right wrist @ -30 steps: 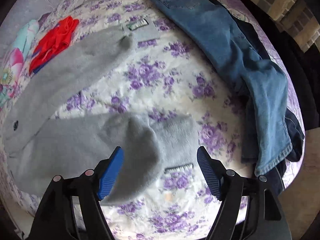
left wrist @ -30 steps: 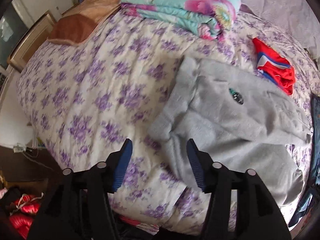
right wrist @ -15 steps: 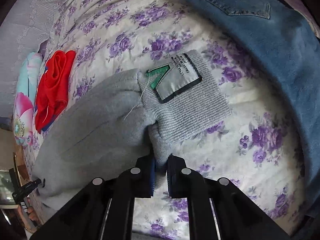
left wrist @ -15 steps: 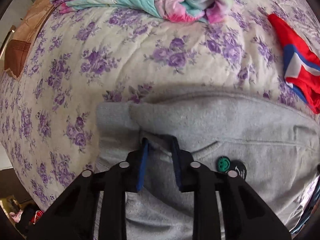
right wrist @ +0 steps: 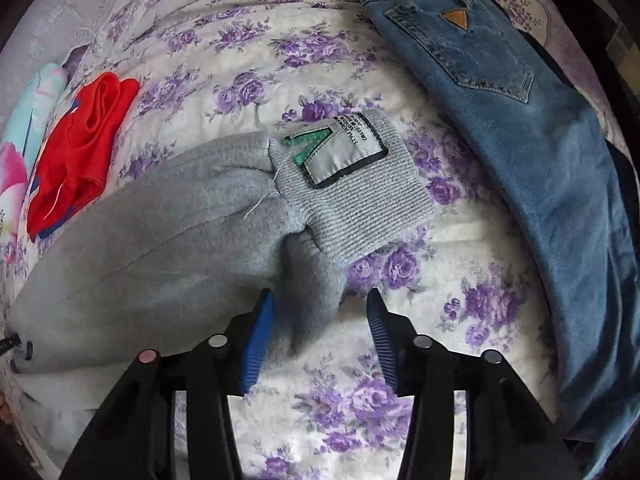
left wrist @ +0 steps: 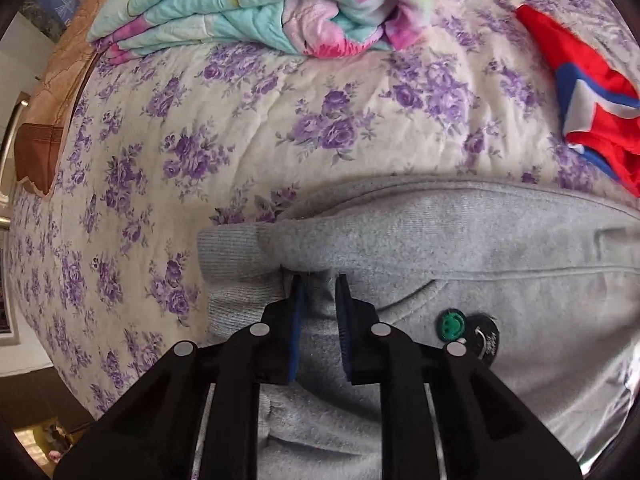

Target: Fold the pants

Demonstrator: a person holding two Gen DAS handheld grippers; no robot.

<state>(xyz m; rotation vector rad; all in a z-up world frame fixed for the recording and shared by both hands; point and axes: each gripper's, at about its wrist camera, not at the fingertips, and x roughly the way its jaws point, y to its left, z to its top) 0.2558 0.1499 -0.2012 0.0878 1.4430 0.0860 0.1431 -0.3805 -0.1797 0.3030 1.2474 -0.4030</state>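
Observation:
Grey sweatpants (left wrist: 460, 240) lie on the floral bedspread (left wrist: 240, 128), one leg folded over the other. My left gripper (left wrist: 319, 280) is shut on a fold of grey fabric near the waistband, beside a green smiley badge (left wrist: 451, 325). In the right wrist view the ribbed leg cuff (right wrist: 356, 204) with a white and green label (right wrist: 340, 152) rests on the bed. My right gripper (right wrist: 320, 300) is open, its jaws either side of a ridge of grey fabric just below the cuff.
A red, white and blue garment (left wrist: 592, 104) (right wrist: 80, 148) lies beyond the sweatpants. A folded floral quilt (left wrist: 260, 12) sits at the head of the bed. Blue jeans (right wrist: 520, 140) lie along the right side. The bed edge drops off at the left (left wrist: 48, 320).
My right gripper, shut on the fabric below the cuff half a second ago, has opened and let it go. My left gripper stays shut on the waist fabric.

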